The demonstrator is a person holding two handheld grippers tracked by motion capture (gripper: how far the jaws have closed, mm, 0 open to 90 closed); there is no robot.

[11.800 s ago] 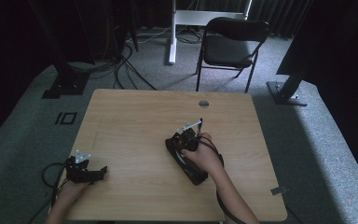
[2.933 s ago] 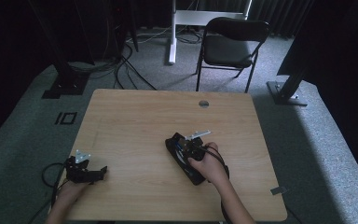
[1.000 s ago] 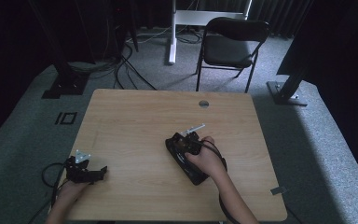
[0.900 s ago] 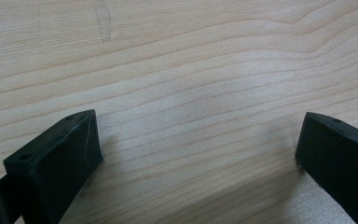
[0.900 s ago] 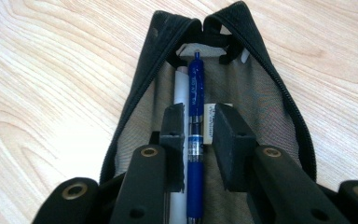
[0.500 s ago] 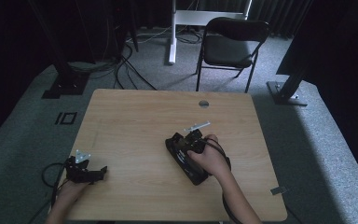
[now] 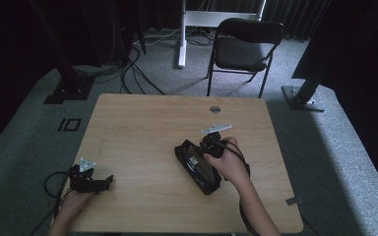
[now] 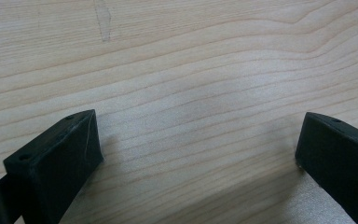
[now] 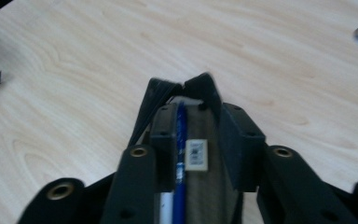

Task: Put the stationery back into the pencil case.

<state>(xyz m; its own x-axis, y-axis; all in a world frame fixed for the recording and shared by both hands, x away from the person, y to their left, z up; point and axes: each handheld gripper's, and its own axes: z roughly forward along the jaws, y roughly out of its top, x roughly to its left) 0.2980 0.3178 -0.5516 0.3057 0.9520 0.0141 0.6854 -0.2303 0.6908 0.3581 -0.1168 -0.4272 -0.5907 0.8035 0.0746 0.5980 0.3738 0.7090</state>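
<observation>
A black pencil case (image 7: 197, 169) lies open on the wooden table (image 7: 142, 128), right of centre. My right gripper (image 7: 204, 155) hovers over it, held from the near side. In the right gripper view a blue pen (image 9: 181, 140) and a white eraser (image 9: 196, 155) with a label lie in the case (image 9: 165, 91), between the jaws of the right gripper (image 9: 198, 123). These jaws have just been opening and the pads stand apart from both. My left gripper (image 7: 106, 182) rests at the near left corner, and the left gripper (image 8: 198, 140) is open over bare wood.
A round cable hole (image 7: 215, 109) sits near the table's far edge. A black chair (image 7: 243, 49) stands beyond it on the grey carpet. Cables and stand bases lie on the floor at the far left. The left gripper's cable trails off the near left edge.
My right gripper has risen a little over the case, and its grey plate has shifted toward the far edge. The left gripper has stayed put.
</observation>
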